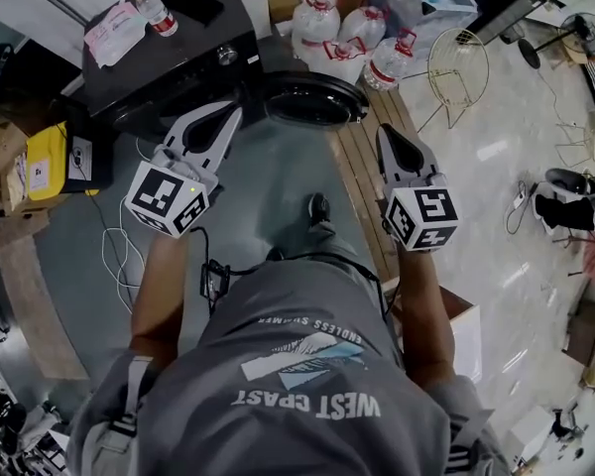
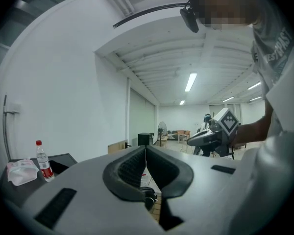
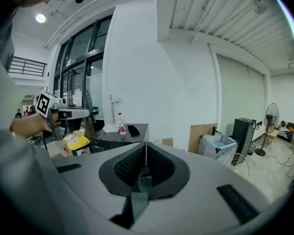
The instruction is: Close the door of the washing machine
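The black washing machine (image 1: 169, 62) stands at the top left of the head view, with its round door (image 1: 312, 100) swung open towards me. My left gripper (image 1: 225, 117) is shut and empty, its tips just left of the door's rim. My right gripper (image 1: 386, 133) is also shut and empty, a little right of the door. In the left gripper view the jaws (image 2: 146, 153) are pressed together, with the door (image 2: 148, 198) showing dark below them. In the right gripper view the shut jaws (image 3: 146, 153) point past the machine (image 3: 118, 134).
A water bottle (image 1: 154, 11) and a packet lie on the machine's top. Large water jugs (image 1: 342, 33) and a wire basket (image 1: 456, 67) stand behind the door. A wooden strip (image 1: 367, 181) runs along the floor. A yellow box (image 1: 45, 162) and white cables (image 1: 119, 256) lie at the left.
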Tool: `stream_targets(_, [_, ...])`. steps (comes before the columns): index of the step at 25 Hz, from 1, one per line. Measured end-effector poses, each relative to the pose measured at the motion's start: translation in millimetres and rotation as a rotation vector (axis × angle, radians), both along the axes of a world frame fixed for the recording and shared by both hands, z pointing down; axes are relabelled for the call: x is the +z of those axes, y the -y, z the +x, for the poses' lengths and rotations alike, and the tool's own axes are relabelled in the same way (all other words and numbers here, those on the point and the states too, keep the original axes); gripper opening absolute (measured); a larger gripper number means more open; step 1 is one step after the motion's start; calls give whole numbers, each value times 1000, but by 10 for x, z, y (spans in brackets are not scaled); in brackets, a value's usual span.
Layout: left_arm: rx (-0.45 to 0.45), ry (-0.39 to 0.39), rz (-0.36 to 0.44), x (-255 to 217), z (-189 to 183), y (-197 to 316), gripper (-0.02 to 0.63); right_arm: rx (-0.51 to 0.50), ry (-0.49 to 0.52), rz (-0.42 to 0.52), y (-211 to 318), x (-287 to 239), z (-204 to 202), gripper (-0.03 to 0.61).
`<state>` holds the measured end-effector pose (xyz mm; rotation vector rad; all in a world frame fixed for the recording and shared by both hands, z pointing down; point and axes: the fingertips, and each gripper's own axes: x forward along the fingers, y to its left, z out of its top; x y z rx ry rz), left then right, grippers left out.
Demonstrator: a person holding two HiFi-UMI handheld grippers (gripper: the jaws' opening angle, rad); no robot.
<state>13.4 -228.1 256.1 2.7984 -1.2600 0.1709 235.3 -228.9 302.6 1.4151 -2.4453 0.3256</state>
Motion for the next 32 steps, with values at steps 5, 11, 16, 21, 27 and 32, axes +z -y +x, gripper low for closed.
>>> stream_targets(5, [-6,20,-26,165,142,418,18,-38,-2,-38,470,240,65,31])
stream_targets(11, [5,43,-80,546,348,900,18,-82,-14,-89,1009,656,113,32])
stream_targets(16, [-3,65,-146,969,461,1215,20,-116,-25,-141,1343,1055,133,34])
stream_targets(21, [-28,87,-213,1451,540,1518,20,-166,-38,-193,1648,1484,149,46])
stream_targets(27, [-62,104,-297,2041,607,1762,20,-220,-60,-250,1892,2033,166,75])
stream_targets(32, [-81,117,-370,2507,665,1927,24,-277,-83,-296,2077,2501,165,112])
